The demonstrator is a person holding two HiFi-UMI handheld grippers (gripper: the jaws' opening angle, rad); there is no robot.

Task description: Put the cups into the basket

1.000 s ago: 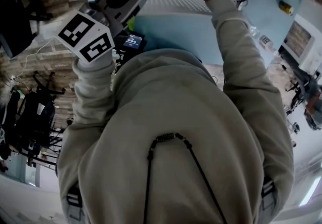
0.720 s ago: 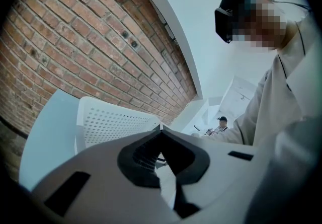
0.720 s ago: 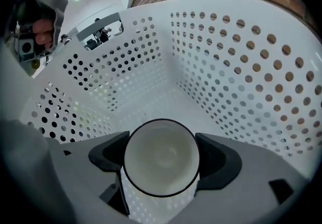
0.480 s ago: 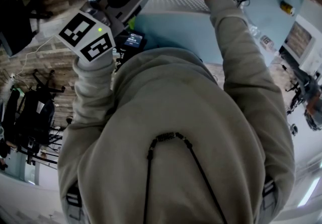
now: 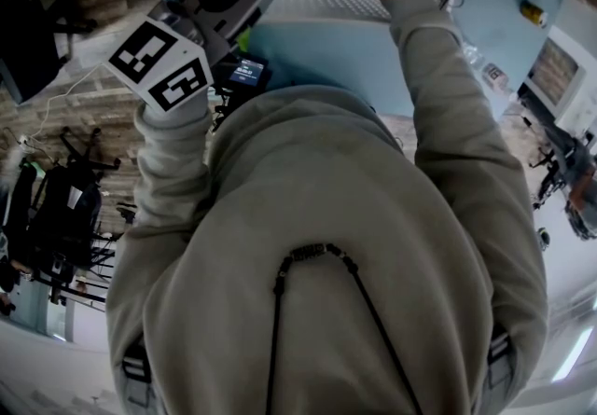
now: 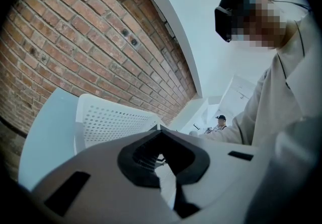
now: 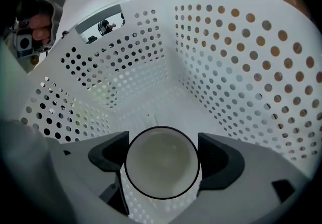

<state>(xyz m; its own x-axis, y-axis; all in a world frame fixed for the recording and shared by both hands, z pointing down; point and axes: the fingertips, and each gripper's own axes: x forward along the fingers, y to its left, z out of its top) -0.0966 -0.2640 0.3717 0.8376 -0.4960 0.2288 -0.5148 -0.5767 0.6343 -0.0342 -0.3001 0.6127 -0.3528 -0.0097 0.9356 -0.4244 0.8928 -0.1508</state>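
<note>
Beige hooded sweatshirt (image 5: pixel 326 180), black neck cord (image 5: pixel 274 329)

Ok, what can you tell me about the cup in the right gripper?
The cup shows its open mouth to the camera: round, pale off-white, with a thin dark rim, empty inside, smooth like plastic or ceramic. The jaws of the right gripper clamp its sides. Behind it lies the floor of the white perforated basket; whether it touches that floor cannot be told.

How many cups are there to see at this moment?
1. The cup sits between the right gripper's jaws, held inside the white basket, mouth toward the camera. More may be hidden, since the person's body blocks most of the head view.
</note>
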